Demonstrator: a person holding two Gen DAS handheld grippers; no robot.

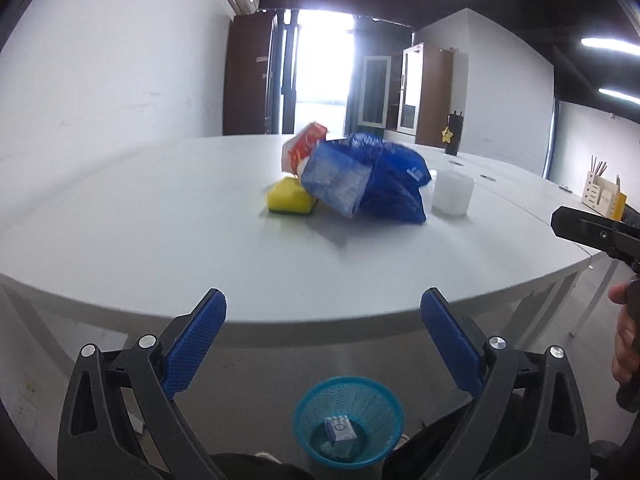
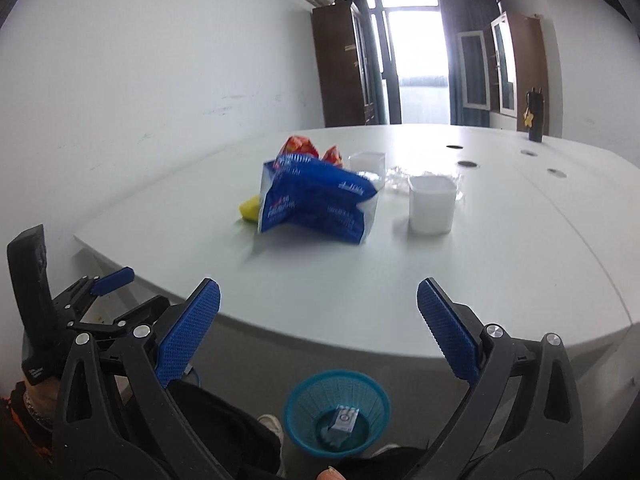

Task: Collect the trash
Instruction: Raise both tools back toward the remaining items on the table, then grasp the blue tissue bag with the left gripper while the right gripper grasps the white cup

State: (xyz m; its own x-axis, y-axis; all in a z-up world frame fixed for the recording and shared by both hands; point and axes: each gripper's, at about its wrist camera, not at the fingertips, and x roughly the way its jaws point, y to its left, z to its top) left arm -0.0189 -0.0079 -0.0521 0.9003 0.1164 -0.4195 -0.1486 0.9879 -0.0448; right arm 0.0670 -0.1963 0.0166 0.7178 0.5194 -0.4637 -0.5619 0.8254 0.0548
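A blue plastic bag (image 1: 368, 178) (image 2: 320, 204) lies on the white table (image 1: 160, 240) (image 2: 500, 272), with a red snack wrapper (image 1: 304, 142) (image 2: 298, 146) behind it and a yellow sponge (image 1: 290, 197) (image 2: 250, 208) beside it. White plastic cups (image 1: 454, 192) (image 2: 432, 205) stand to its right. A teal mesh trash basket (image 1: 348, 418) (image 2: 337, 412) stands on the floor below the table edge, with a small carton inside. My left gripper (image 1: 323, 308) and right gripper (image 2: 318, 300) are both open and empty, in front of the table edge above the basket.
A black bottle (image 1: 454, 134) (image 2: 535, 120) stands at the table's far side. A wooden desk organizer (image 1: 602, 194) sits at the right. Crumpled clear plastic (image 2: 400, 176) lies behind the cups. Cabinets and a bright doorway are at the back.
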